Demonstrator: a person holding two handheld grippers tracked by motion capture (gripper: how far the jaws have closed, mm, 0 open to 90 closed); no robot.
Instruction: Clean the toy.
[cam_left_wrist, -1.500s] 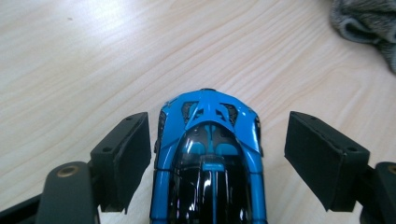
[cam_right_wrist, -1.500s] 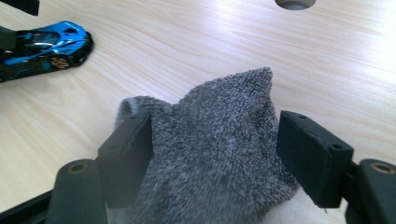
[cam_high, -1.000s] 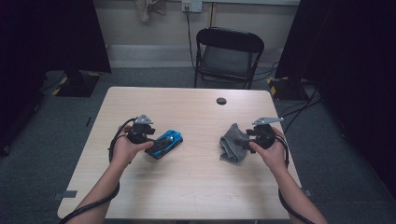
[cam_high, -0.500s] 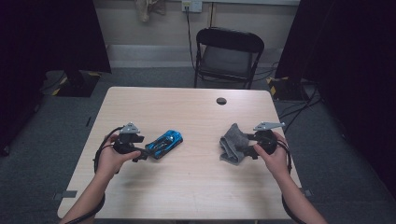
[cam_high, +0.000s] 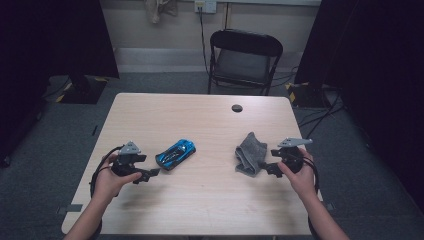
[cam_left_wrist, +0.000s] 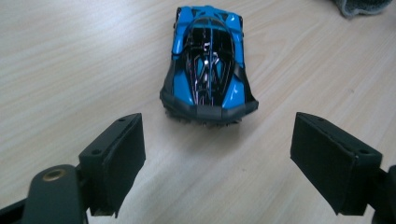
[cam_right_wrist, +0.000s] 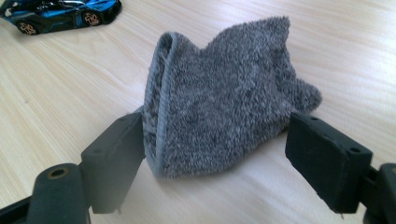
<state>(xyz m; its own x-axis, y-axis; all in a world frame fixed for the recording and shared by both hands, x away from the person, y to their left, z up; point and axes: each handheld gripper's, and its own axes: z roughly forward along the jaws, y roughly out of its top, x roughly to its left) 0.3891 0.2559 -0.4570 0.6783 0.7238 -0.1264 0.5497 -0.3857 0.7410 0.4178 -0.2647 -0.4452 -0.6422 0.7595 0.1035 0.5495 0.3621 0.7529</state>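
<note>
While the left tongs stood spread just short of the blue car, the right tongs gaped around the grey cloth's six-o'clock end.

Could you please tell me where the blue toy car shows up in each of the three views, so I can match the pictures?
High view: the blue toy car lies left of the table's middle, just right of the left gripper.
Left gripper view: top centre, just beyond the open jaws, its near end facing the camera.
Right gripper view: top left corner, side-on.
Shared landmark: the grey cloth, right of the car in the high view, at the top right corner in the left gripper view, central in the right gripper view.
</note>
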